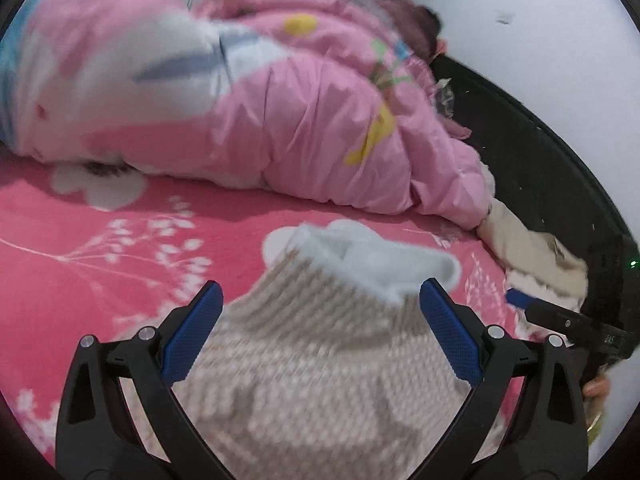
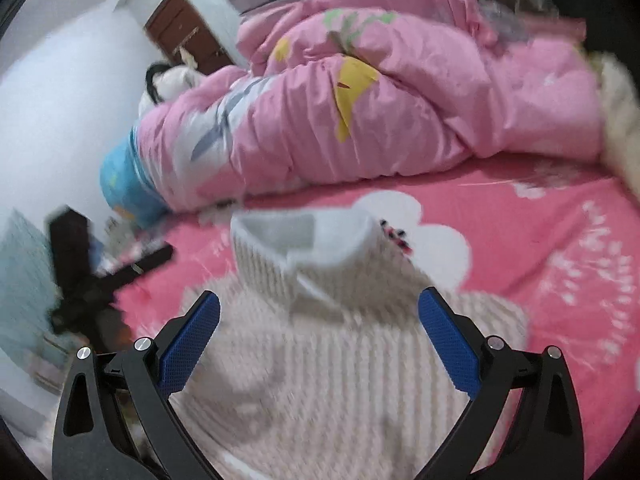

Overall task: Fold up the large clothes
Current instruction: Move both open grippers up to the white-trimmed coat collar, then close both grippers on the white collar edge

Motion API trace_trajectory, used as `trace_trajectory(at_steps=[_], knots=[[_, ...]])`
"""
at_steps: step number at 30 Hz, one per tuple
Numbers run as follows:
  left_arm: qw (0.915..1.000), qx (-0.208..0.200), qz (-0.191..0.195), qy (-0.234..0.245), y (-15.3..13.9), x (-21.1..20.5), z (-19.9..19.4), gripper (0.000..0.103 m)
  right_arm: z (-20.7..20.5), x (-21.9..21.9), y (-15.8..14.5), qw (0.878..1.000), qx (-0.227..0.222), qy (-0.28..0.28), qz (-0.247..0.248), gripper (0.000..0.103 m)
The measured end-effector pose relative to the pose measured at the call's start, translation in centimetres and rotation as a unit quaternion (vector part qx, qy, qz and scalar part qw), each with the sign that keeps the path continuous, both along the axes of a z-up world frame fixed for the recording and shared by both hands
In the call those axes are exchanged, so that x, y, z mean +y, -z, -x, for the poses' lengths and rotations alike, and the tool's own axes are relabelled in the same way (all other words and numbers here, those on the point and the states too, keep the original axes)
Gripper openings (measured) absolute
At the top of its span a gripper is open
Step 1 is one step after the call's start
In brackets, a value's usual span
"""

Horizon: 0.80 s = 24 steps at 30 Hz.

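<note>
A beige ribbed knit sweater (image 1: 320, 360) with a white fleecy collar (image 1: 372, 256) lies on a pink flowered bed sheet (image 1: 80, 264). My left gripper (image 1: 320, 300) is open above it, fingers spread either side of the collar end. The right wrist view shows the same sweater (image 2: 328, 380) and its collar (image 2: 304, 236). My right gripper (image 2: 320, 312) is open above the sweater, holding nothing. The right gripper's blue tip (image 1: 520, 300) shows at the right edge of the left wrist view. Both views are motion-blurred.
A bunched pink quilt (image 1: 300, 112) (image 2: 400, 100) fills the far side of the bed. A black bed frame (image 1: 540, 168) and white wall lie to the right. A beige cloth (image 1: 532, 252) lies at the bed's edge. A black stand (image 2: 88, 276) stands off the bed's left side.
</note>
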<state>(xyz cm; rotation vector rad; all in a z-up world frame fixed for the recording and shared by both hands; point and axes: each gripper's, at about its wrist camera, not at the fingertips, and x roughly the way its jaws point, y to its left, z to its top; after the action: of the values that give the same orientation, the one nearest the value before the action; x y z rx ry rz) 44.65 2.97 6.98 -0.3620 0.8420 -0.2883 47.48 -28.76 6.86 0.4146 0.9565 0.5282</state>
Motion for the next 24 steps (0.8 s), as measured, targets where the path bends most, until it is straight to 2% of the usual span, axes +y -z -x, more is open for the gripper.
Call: trace_trajectory(at_steps=[3,6,8,9,10,11,12,14,16,20,24], knots=[[0.9992,0.03,0.024,-0.013,1.7,-0.6,-3.7,0.095,-4.5,-0.2,2.5,0.997,0.058,0.0,-0.044,0.097],[0.9988,0.039,0.004,-0.027,2.8,-1.4,-5.6,0.092,-7.3,0.2,4.7,0.994,0.094,-0.002,-0.056,0.091],[0.9989,0.036,-0.017,-0.022,3.0,-2.3,-6.0,0.068,-8.3,0.6,5.5,0.993,0.105,-0.013,-0.051,0.08],[0.9989,0.038,-0.024,-0.016,3.1,-2.6,-6.2,0.065,-8.4,0.8,5.7,0.993,0.107,-0.016,-0.045,0.077],[0.9989,0.037,-0.028,-0.01,3.2,-2.8,-6.3,0.055,-8.4,0.9,5.8,0.993,0.107,-0.018,-0.039,0.066],[0.9987,0.036,-0.035,-0.001,3.1,-3.3,-6.1,0.046,-8.1,0.9,5.8,0.993,0.105,-0.025,-0.041,0.054],[0.9983,0.033,-0.047,0.002,2.9,-3.5,-5.8,0.044,-7.8,0.9,5.8,0.993,0.102,-0.031,-0.045,0.049],[0.9974,0.025,-0.067,0.014,2.4,-3.8,-5.1,0.029,-6.7,0.9,5.3,0.995,0.085,-0.042,-0.036,0.033],[0.9963,0.018,-0.078,0.031,1.8,-4.1,-3.8,0.026,-4.8,1.1,4.5,0.996,0.064,-0.059,-0.015,0.025],[0.9937,0.005,-0.097,0.056,0.8,-4.3,-0.7,0.02,-1.4,1.5,3.7,0.995,0.038,-0.087,0.033,0.02],[0.9904,0.004,-0.113,0.079,1.0,-4.4,2.9,0.015,2.0,1.5,4.2,0.991,0.029,-0.103,0.08,0.02]])
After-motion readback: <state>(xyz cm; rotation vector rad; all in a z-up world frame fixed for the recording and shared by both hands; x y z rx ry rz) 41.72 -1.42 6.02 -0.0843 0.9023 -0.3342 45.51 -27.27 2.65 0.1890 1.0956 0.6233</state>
